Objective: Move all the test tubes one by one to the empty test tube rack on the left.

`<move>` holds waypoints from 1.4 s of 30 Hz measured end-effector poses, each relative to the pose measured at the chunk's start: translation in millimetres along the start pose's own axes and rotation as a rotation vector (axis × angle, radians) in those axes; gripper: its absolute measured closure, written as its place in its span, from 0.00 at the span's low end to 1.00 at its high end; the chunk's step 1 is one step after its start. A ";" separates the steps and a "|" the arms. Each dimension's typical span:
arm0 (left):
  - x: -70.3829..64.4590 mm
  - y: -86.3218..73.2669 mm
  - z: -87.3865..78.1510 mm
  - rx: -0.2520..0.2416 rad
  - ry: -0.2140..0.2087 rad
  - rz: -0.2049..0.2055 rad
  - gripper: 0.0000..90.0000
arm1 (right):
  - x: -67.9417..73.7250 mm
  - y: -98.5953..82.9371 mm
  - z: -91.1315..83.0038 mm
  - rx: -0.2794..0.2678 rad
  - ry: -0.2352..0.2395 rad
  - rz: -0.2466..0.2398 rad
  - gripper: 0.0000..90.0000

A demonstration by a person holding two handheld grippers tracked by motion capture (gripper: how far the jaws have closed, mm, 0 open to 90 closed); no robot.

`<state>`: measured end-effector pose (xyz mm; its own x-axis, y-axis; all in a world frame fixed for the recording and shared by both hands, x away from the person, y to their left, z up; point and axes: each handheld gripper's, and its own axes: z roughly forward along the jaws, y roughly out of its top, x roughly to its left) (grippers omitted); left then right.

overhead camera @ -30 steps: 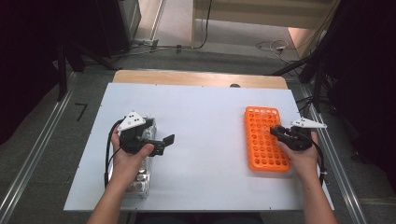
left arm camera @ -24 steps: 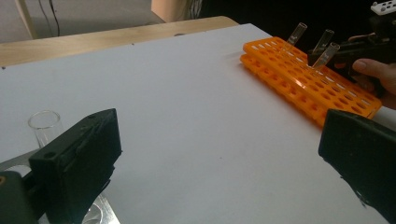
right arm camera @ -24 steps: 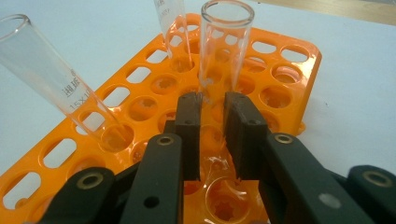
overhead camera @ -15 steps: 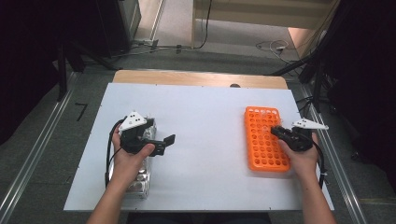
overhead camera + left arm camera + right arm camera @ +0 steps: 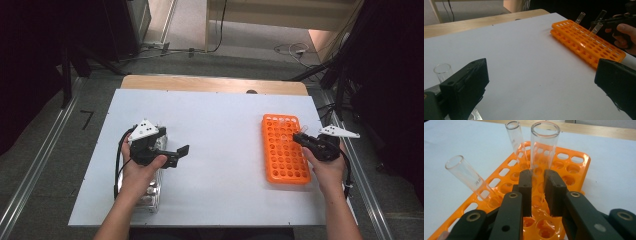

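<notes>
An orange test-tube rack (image 5: 283, 150) lies on the white table at the right. My right gripper (image 5: 300, 138) is at the rack's right edge, shut on a clear glass test tube (image 5: 544, 150). The tube stands upright with its lower end in a rack hole. Two more tubes sit in the rack: one upright behind (image 5: 516, 142), one leaning left (image 5: 467, 176). My left gripper (image 5: 176, 156) is at the table's left, open, with nothing between its jaws. In the left gripper view, a tube's rim (image 5: 442, 71) shows beside the left jaw, and the rack (image 5: 586, 43) lies far off.
A clear plastic box (image 5: 150, 195) with glass tubes lies under the left hand near the front edge. White table (image 5: 225, 115) stretches between the two grippers. A wooden strip (image 5: 210, 84) borders the far edge. Cables trail on the floor beyond.
The right gripper has edged slightly left and forward over the rack with the tube in it. The left gripper has stayed where it was, still open.
</notes>
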<state>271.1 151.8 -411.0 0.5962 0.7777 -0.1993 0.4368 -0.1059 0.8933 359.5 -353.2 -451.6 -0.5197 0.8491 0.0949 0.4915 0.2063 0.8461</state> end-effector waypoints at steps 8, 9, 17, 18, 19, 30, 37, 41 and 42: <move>-0.9 1.3 -1.7 -0.003 -0.003 0.006 0.00 | -1.1 10.2 -14.8 -0.026 0.003 0.018 0.83; -1.4 1.6 -1.7 -0.005 -0.003 0.005 0.00 | -0.2 11.7 -16.6 -0.027 0.005 0.017 0.83; -3.6 2.3 -1.8 -0.007 -0.007 0.008 0.00 | 10.9 22.8 -30.0 -0.028 0.015 0.003 0.83; -3.8 2.5 -2.1 -0.009 -0.008 0.008 0.00 | 13.0 24.4 -31.7 -0.028 0.011 -0.004 0.83; -3.8 2.9 -2.6 -0.008 -0.007 0.010 0.00 | 14.8 26.1 -33.7 -0.031 0.017 -0.008 0.83; -6.9 5.5 -4.6 -0.016 -0.019 0.015 0.00 | 38.2 45.1 -50.2 -0.059 0.054 -0.056 0.83; -11.0 7.2 -4.3 -0.019 -0.030 0.021 0.00 | 58.1 53.0 -50.4 -0.063 0.104 -0.087 0.83; -14.4 7.0 -3.4 -0.014 -0.037 0.031 0.00 | 71.8 54.2 -44.4 -0.052 0.141 -0.107 0.83; -15.8 7.1 -2.8 -0.014 -0.040 0.030 0.00 | 75.3 54.1 -42.5 -0.049 0.152 -0.112 0.83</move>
<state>262.8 140.5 -400.4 0.6355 0.7488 -0.1883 0.4088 -0.1195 0.9048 317.3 -298.8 -376.4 -0.6704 0.7383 0.0741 0.3925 0.2682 0.8798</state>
